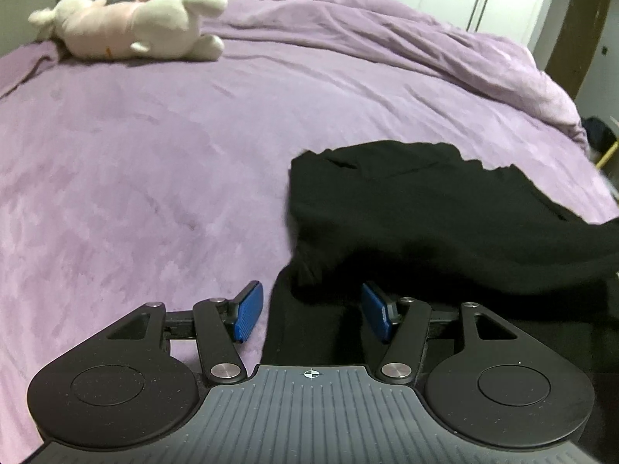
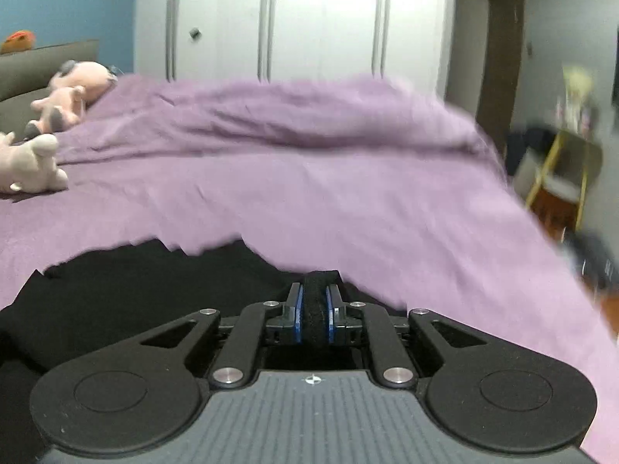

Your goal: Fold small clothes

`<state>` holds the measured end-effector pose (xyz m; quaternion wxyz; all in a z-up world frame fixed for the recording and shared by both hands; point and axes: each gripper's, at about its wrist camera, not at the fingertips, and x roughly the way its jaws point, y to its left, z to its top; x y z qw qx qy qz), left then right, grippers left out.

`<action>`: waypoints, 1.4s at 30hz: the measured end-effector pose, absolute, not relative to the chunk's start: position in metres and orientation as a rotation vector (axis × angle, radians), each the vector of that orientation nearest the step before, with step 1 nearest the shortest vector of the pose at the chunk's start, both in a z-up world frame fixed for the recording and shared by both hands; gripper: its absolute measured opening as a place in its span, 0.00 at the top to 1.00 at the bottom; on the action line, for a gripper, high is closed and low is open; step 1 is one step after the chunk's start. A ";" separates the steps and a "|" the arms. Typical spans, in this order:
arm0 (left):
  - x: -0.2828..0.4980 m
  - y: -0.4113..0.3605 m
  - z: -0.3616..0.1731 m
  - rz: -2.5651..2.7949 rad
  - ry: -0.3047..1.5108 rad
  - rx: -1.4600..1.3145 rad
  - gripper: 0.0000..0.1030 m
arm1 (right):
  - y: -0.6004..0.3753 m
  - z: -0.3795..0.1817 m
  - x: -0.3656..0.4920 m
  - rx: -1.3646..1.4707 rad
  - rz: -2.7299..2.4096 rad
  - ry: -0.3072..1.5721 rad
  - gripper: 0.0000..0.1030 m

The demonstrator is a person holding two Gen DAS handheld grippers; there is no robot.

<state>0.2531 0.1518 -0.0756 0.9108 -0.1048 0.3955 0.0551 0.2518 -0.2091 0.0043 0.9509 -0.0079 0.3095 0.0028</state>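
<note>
Right wrist view – right claw [image 2: 314,311] pinching black garment [image 2: 154,282], left claw [image 1: 311,311] spread, holding nothing – purple bedspread [image 1: 135,174]

black garment [image 1: 445,212]: right edge cut off | yellow stand [image 2: 561,178]: blurred

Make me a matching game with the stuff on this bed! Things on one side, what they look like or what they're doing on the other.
Things:
1. black cloth garment
2. purple bed cover
3. left tool
4. right tool

Descriptions:
A. pinching a fold of black cloth
B. spread out under everything
C. open, blue pads apart
D. lying crumpled on the bed

Pairs: 1-D, 2-B, 3-C, 4-A
</note>
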 end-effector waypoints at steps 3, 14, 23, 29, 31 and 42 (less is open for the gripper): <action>0.260 0.148 -0.080 0.123 0.840 -0.195 0.40 | -0.233 -0.022 0.255 0.043 -0.011 0.733 0.85; 0.263 0.146 -0.080 0.136 0.843 -0.172 0.40 | -0.252 -0.053 0.251 0.181 0.036 0.833 0.72; 0.258 0.150 -0.078 0.144 0.849 -0.198 0.40 | -0.294 -0.049 0.226 0.580 0.042 0.831 0.62; 0.256 0.150 -0.076 0.142 0.850 -0.207 0.40 | -0.304 -0.068 0.223 0.752 0.053 0.837 0.62; 0.257 0.148 -0.075 0.133 0.847 -0.206 0.40 | -0.301 -0.070 0.230 0.746 0.055 0.844 0.67; 0.263 0.140 -0.075 0.138 0.849 -0.116 0.38 | -0.258 -0.025 0.237 0.183 -0.068 0.685 0.95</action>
